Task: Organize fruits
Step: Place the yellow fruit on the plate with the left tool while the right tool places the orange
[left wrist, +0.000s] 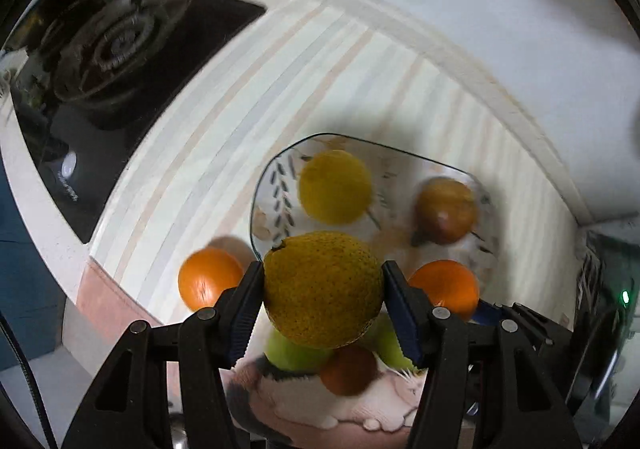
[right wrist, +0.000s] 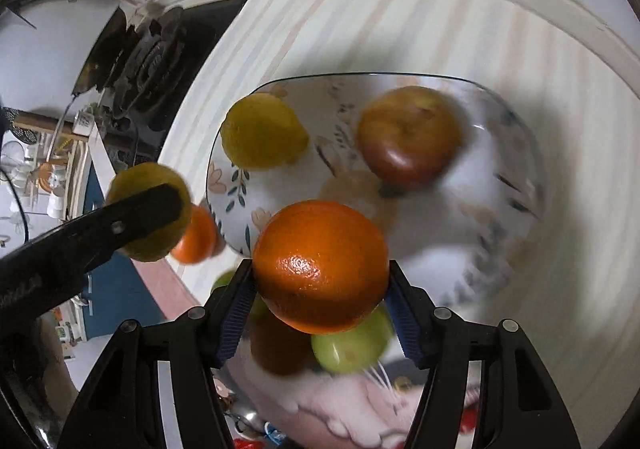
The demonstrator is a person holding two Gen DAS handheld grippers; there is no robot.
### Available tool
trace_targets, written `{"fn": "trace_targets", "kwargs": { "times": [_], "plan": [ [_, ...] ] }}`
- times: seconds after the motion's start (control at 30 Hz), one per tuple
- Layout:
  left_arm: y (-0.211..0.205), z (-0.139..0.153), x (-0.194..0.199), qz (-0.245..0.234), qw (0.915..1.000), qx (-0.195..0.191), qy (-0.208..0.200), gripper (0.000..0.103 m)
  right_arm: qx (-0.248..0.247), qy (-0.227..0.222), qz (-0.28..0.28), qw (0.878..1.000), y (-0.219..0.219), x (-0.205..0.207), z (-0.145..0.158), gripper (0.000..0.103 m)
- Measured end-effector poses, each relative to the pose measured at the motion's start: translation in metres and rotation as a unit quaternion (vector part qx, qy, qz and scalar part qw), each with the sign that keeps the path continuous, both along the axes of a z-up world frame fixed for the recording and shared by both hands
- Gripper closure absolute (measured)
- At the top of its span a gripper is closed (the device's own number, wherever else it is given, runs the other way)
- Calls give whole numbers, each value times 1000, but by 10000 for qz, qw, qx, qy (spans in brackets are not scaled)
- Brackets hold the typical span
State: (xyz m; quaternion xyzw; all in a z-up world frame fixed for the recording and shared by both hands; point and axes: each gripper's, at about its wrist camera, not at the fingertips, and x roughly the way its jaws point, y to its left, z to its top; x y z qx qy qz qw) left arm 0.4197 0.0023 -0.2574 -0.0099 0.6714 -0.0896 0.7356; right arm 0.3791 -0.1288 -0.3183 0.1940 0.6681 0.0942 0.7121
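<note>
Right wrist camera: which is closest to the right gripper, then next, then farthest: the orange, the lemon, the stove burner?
1. Orange: clamped between the right gripper fingers.
2. Lemon: on the floral plate, left side.
3. Stove burner: far upper left, beyond the striped counter.

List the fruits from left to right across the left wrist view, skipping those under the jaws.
Orange on the striped counter → speckled yellow-green fruit held in the left gripper → reddish-brown apple on the floral plate.

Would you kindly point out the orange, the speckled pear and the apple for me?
orange [right wrist: 320, 265]: right wrist view, middle of its peel.
speckled pear [left wrist: 322, 289]: left wrist view, middle of its skin.
apple [right wrist: 408, 137]: right wrist view, its upper side.
</note>
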Motion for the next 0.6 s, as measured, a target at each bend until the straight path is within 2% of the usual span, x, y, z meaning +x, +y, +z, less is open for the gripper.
{"fn": "trace_targets", "kwargs": {
  "times": [0.2,0.43,0.57,0.6],
  "plan": [
    [9,-47,23,87,9978,31,656,47,105,103,178,9997,23,23,-26,38],
    [5,-64,26,9,9965,110,823,47,137,192,354,9991,39,31,-40,37],
    [2,-66,26,-66,9964,177,831,46,255,312,263,9988,36,32,-41,36],
    [2,-66,26,-49,9962,182,856,46,308,366,246,9986,34,31,-41,32]
  ]
}}
